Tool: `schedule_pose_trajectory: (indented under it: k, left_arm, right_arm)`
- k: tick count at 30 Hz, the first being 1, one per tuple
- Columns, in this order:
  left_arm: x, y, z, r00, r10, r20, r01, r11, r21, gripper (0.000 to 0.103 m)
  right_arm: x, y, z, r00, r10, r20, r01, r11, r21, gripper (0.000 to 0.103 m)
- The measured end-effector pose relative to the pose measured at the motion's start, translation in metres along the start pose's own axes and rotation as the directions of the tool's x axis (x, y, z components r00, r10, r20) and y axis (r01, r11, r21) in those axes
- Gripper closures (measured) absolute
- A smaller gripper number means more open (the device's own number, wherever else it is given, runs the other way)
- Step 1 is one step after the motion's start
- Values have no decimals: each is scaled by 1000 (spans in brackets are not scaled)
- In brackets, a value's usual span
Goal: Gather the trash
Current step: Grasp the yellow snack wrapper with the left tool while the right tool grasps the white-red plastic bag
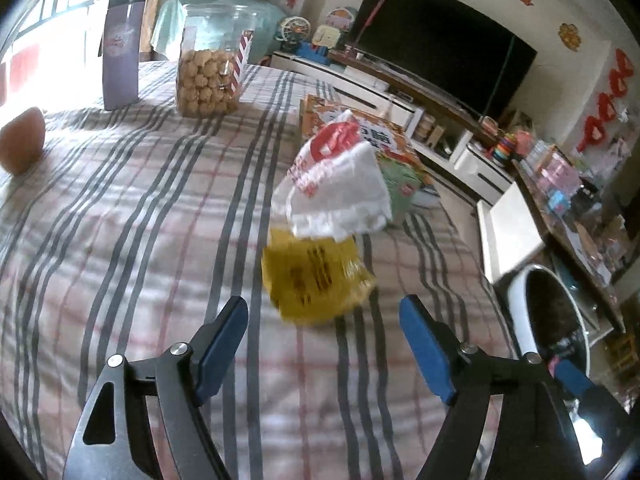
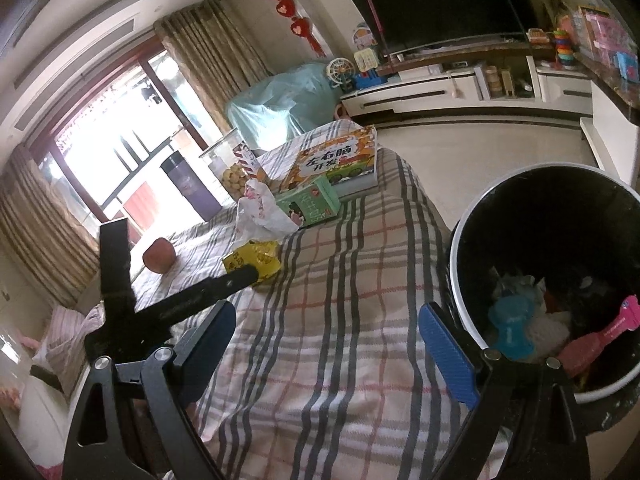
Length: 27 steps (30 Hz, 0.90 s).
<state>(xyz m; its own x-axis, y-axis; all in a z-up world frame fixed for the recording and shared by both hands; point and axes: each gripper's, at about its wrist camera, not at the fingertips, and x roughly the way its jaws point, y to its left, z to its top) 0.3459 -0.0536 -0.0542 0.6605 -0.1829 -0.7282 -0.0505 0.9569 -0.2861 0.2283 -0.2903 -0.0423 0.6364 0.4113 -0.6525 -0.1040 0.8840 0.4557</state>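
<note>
A crumpled yellow wrapper [image 1: 316, 276] lies on the checked tablecloth [image 1: 140, 240], with a white plastic bag with red print [image 1: 340, 184] just behind it. My left gripper [image 1: 324, 308] is open; the wrapper's near edge sits between its blue fingertips and neither pad presses on it. In the right wrist view, one of the left gripper's fingers [image 2: 224, 282] reaches the yellow wrapper [image 2: 260, 258] below the white bag [image 2: 260, 212]. My right gripper [image 2: 328, 316] hangs open and empty over the cloth. The black-lined trash bin [image 2: 460, 240] beside it holds several pieces of rubbish.
A cookie jar [image 1: 208, 68], a purple tumbler [image 1: 120, 48] and a reddish round fruit [image 1: 22, 144] stand at the table's far side. An orange book box [image 2: 336, 160] and a green carton [image 2: 308, 204] lie behind the bag. The bin [image 1: 520, 292] stands off the table's right edge.
</note>
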Motion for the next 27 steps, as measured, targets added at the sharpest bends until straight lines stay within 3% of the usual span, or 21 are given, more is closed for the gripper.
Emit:
schedule_pose_trajectory:
  k: [3, 5, 6, 7, 9, 11, 27]
  left_arm:
    - [13, 1, 6, 1000, 22, 1, -22, 1000, 14, 28]
    - [15, 2, 7, 1000, 19, 8, -19, 1000, 21, 41]
    - [17, 3, 6, 1000, 10, 3, -10, 1000, 26, 57]
    - [20, 5, 6, 1000, -2, -9, 2, 1000, 28, 65]
    - [20, 8, 3, 1000, -2, -3, 2, 999, 43, 66]
    - [18, 13, 2, 1000, -3, 2, 3, 998, 60, 93]
    - [-55, 90, -37, 999, -21, 41, 22, 999, -38, 99]
  right_arm:
    - [6, -1, 4, 1000, 4, -4, -4, 1000, 2, 9]
    - [11, -1, 6, 1000, 7, -6, -7, 1000, 3, 9]
    - [13, -1, 7, 1000, 10, -6, -10, 1000, 4, 9]
    - [15, 0, 8, 1000, 12, -7, -12, 1000, 4, 9]
    - [21, 2, 11, 1000, 18, -8, -18, 1000, 3, 9]
    - [27, 6, 12, 1000, 24, -11, -24, 1000, -2, 9]
    - [113, 68, 21, 994, 70, -89, -81, 988, -129, 9]
